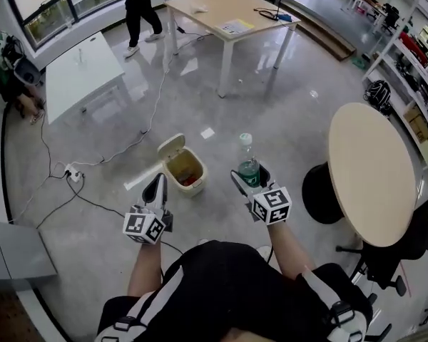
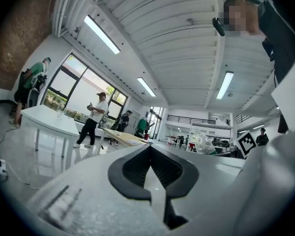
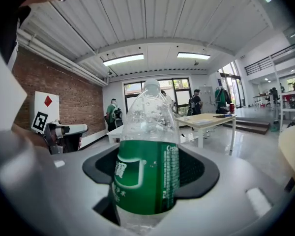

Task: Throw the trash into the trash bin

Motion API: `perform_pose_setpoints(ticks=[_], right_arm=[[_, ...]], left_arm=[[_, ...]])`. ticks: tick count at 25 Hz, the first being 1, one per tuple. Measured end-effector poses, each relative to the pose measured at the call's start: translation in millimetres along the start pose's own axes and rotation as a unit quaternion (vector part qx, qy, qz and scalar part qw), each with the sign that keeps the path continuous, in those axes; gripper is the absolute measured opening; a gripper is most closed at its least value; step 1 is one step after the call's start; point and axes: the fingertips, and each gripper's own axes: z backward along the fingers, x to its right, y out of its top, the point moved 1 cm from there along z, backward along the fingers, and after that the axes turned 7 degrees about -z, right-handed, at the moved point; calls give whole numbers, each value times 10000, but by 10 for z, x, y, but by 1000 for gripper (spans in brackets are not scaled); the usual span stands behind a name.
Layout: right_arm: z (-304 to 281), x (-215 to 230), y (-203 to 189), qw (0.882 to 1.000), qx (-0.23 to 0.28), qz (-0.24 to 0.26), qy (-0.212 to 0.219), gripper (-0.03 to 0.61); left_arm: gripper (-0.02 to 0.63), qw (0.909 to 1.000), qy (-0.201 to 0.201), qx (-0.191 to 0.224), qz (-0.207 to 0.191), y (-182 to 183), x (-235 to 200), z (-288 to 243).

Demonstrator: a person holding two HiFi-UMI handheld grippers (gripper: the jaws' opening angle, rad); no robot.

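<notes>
A clear plastic bottle (image 1: 247,164) with a green label and white cap stands upright between the jaws of my right gripper (image 1: 249,180), which is shut on it. The right gripper view shows the bottle (image 3: 147,146) close up, with the pads (image 3: 196,168) against its label. A small beige trash bin (image 1: 192,189) stands on the floor with its lid (image 1: 172,147) flipped open, just ahead and between the two grippers. My left gripper (image 1: 155,189) is to the bin's left, shut and empty. In the left gripper view its jaws (image 2: 150,154) meet at the tip.
A round beige table (image 1: 371,169) and a black chair (image 1: 403,255) stand at the right. A white table (image 1: 82,66) and a wooden table (image 1: 225,13) are farther off. A cable and power strip (image 1: 74,173) lie on the floor at left. A person (image 1: 139,6) stands beyond.
</notes>
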Motion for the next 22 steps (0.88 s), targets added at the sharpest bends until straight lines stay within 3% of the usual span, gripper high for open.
perform_pose_setpoints(ticks=[5,11,22], right_arm=[[-554,-687,-51,9965,-185,120,805,328],[-903,-1097,-130,9905,-456,238,1279,328],[-1656,-1000,-409,9816,-1062,122,1582,328]], left_arm=[[3,9964,846,73,-60,170,-544,631],[3,9868,1612,-65,116,-9,-818,1126],[3,9821,1826,-401,230,-279,-1069,797]])
